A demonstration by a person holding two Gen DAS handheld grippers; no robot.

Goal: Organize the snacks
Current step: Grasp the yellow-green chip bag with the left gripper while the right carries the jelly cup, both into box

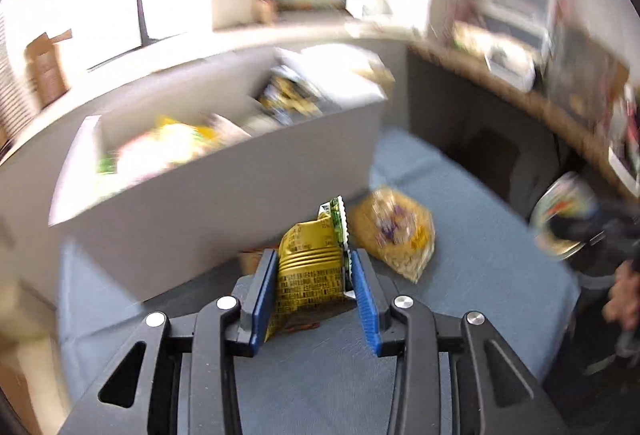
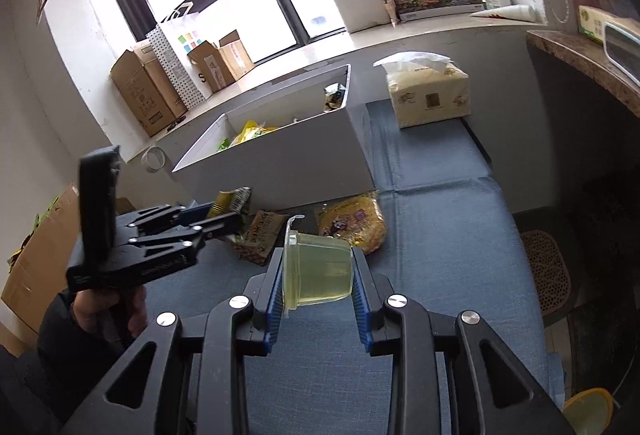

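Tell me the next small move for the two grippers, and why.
Probably carry both loads over the white box and release. The left gripper is shut on a yellow packet, the right gripper on a jelly cup, and the box already holds snacks.

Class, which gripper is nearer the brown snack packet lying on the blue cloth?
Left. The left gripper hovers just beside the brown snack packet; the right gripper sits farther back.

Blue-clothed table (image 2: 440,235) (white box (image 2: 288,163), tissue pack (image 2: 430,95))
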